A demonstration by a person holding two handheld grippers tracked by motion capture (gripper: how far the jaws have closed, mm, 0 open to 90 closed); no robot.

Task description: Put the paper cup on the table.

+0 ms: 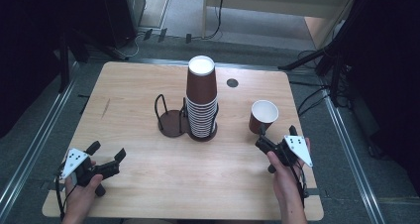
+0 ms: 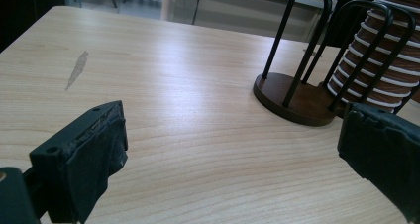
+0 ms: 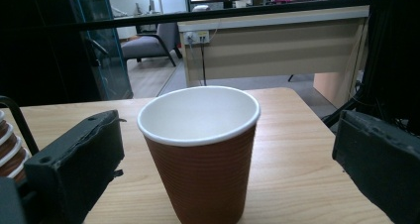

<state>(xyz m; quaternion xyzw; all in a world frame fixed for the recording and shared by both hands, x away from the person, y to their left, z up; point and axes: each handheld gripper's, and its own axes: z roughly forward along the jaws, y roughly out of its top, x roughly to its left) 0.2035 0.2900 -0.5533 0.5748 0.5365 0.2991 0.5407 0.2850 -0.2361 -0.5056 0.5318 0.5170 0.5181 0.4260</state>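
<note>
High view, left to right: the left gripper rests at the near-left corner of the table, jaws spread wide and empty, aimed toward the centre. At mid-table stands a dark wire cup holder with two bays — the left bay is bare, the right bay carries a tall stack of brown cups with white rims, stacked mouth-up. To the right of the stack, well apart from it, a single brown paper cup stands upright, mouth up. The right gripper sits just behind that cup on the person's side, jaws parted, holding nothing.

Left gripper view: both pads are far apart over bare wood; the holder base and the lower stack lie ahead and to the right, well clear of the jaws.

Right gripper view: the single cup stands directly between the two open jaws, its axis vertical, its wall clear of either pad — a visible gap remains on each side.

Judgement: the right gripper is the nearer by far, and the cup lies straight ahead of it on the jaw centreline. The coming move appears to be a closure on the cup wall below the rim; the jaws close horizontally across the vertical axis, so a light squeeze is advisable to avoid crushing the paper.
</note>
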